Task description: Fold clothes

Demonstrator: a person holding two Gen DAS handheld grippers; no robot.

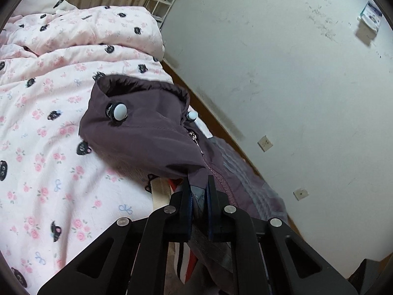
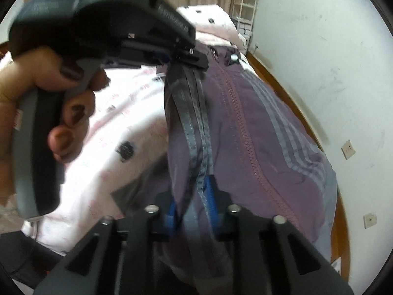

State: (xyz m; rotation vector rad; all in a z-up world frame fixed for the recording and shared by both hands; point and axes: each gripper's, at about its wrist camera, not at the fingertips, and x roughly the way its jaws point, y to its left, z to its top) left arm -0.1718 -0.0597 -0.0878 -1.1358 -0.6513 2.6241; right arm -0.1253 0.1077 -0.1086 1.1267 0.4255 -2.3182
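Note:
A dark purple jacket [image 1: 147, 137] with grey stripes, a zipper and a hood with white cord stoppers lies on the bed. My left gripper [image 1: 199, 191] is shut on a striped fold of the jacket near the hood. In the right wrist view the same jacket [image 2: 258, 132] stretches along the bed's right side. My right gripper [image 2: 194, 211] is shut on a grey-striped edge of it, lifted off the bed. The left gripper [image 2: 194, 56] appears there at the top, held by a hand [image 2: 68, 113], pinching the far end of the same striped edge.
The bed carries a pink floral sheet [image 1: 49, 147] and a bunched quilt [image 1: 86, 32]. A white wall [image 1: 294, 86] with sockets runs close along the right, past the wooden bed frame [image 2: 343, 209]. A white wire shelf [image 1: 162, 2] and beige curtains stand at the far end.

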